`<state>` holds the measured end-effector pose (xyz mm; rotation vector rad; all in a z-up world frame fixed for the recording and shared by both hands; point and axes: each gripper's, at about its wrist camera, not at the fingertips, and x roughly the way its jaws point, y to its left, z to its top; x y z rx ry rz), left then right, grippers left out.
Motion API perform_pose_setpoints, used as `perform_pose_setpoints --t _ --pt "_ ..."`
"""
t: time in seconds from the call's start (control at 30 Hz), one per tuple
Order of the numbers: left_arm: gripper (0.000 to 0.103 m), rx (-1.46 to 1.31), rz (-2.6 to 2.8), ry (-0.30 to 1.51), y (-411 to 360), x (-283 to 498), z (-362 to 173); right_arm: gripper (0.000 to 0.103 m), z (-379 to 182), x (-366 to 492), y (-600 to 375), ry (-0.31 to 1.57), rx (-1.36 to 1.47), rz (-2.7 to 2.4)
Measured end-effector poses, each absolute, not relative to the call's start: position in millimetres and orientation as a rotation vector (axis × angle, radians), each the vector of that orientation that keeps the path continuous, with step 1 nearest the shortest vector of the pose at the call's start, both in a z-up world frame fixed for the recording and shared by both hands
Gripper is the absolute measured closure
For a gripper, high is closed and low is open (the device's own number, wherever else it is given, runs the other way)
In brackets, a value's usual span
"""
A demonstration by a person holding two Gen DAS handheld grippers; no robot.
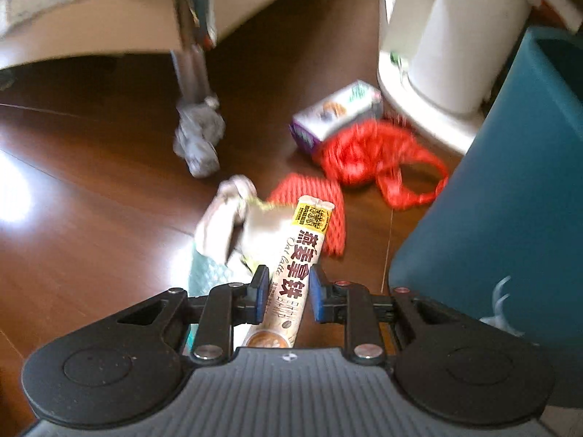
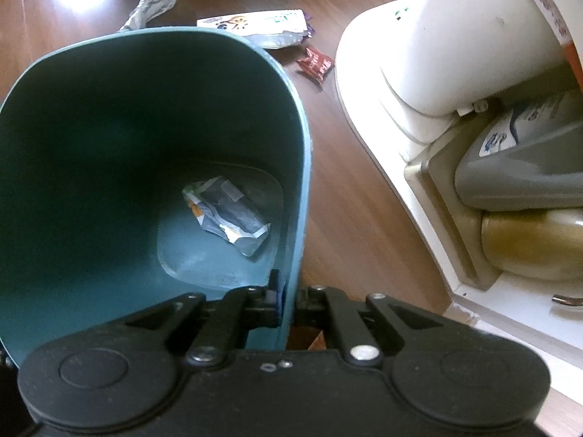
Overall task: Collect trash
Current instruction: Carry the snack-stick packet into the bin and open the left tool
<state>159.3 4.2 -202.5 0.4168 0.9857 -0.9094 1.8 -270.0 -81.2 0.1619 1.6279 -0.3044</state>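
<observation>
I have the left claw (image 1: 288, 293) pinching an oat latte sachet (image 1: 291, 276) between its blue pads, gripped low on the stick so that most of its printed length stands clear above the jaws at the lower middle of the left wrist view. I judge that hold suits a drop: the free end can go over the rim first.

The right claw (image 2: 286, 298) is pressed together on the wall of the teal bin (image 2: 91, 138), one pad inside and one outside, at the bottom centre of the right wrist view. I think I am gripping the rim there to steady the bin and keep its mouth turned toward the litter. One crumpled wrapper (image 2: 227, 215) already lies on the bin's floor.

In the left view the bin's side (image 1: 503, 189) fills the right edge, close beside the sachet, so the carry should be short.

Still on the wooden floor (image 1: 91, 189): red mesh netting (image 1: 368, 153), a purple-and-white carton (image 1: 335, 116) above it, and a grey crumpled wad (image 1: 198, 138) by a metal leg. A small red packet (image 2: 315, 63) lies beyond the bin.
</observation>
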Motion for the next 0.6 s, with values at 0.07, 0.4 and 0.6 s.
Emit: perform_pose_setpoints --t 0.07,0.4,0.6 --pt "0.081 0.387 -0.903 0.957 13.1 157.8 -188.1 0.099 -79.5 3.7 -266.7 1.628 0.141 -0.308" --pt "0.081 0.265 -0.972 0.74 55.9 145.3 -100.2 0.099 -72.4 18.1 -248.3 1.642 0.015 -0.285" --pt "0.081 0.288 -1.118 0.622 48.5 119.3 -71.0 0.101 -72.3 37.9 -244.0 1.64 -0.057 -0.253"
